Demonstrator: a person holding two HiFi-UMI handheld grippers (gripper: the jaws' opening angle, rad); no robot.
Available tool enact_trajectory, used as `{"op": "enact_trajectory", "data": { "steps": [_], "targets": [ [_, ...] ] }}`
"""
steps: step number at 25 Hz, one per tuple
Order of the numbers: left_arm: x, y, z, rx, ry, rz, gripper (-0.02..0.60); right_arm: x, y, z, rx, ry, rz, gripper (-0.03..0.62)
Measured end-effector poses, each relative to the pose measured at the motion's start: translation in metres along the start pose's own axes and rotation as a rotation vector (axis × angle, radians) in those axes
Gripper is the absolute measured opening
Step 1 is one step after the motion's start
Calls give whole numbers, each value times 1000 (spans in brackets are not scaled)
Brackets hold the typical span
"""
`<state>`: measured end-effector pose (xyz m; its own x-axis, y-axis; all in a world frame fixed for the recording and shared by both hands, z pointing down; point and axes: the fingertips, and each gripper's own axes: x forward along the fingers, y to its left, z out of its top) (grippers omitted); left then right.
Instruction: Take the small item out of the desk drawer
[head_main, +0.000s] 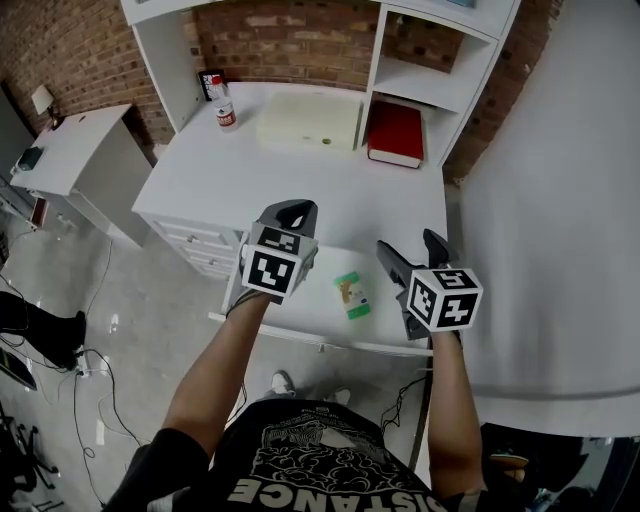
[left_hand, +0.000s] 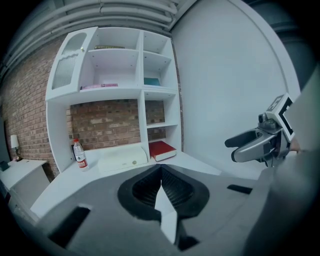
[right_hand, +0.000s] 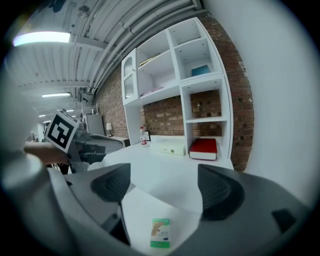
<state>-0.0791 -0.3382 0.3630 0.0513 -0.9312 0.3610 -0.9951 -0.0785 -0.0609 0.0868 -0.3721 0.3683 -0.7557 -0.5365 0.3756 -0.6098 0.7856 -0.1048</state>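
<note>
A small green and white box (head_main: 352, 295) lies flat in the open white drawer (head_main: 305, 312) at the front of the desk (head_main: 300, 190). My left gripper (head_main: 294, 211) hovers over the drawer's left part, shut with nothing between its pads (left_hand: 161, 168). My right gripper (head_main: 410, 248) hangs to the right of the box, its jaws wide apart and empty. In the right gripper view the box (right_hand: 160, 233) lies low down between the open pads (right_hand: 113, 183), below my right gripper (right_hand: 165, 187). Each gripper shows in the other's view: the right gripper (left_hand: 256, 144), the left gripper (right_hand: 85, 145).
On the desk's back stand a water bottle (head_main: 225, 108), a flat white case (head_main: 308, 120) and a red book (head_main: 396, 132) in a hutch shelf. A drawer stack (head_main: 200, 250) sits under the desk's left. A white wall (head_main: 560, 200) is close on the right.
</note>
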Motion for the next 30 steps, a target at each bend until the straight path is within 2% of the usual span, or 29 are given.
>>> {"op": "enact_trajectory", "data": {
  "steps": [6,14,22,30],
  "targets": [
    [2,3,-6,-9,5,-9,9,9,7,-12,-13,44,-1,419],
    [0,6,-32,-8,46,-21,9,28,18,-51,-4,144,23,419],
    [2,8,-71,-43,87,-20,9,43,25,-91,-27,250,49,419],
    [10,-5,-121,-64,131,-52,9,59,36,-144,-69,362,78,420]
  ]
}}
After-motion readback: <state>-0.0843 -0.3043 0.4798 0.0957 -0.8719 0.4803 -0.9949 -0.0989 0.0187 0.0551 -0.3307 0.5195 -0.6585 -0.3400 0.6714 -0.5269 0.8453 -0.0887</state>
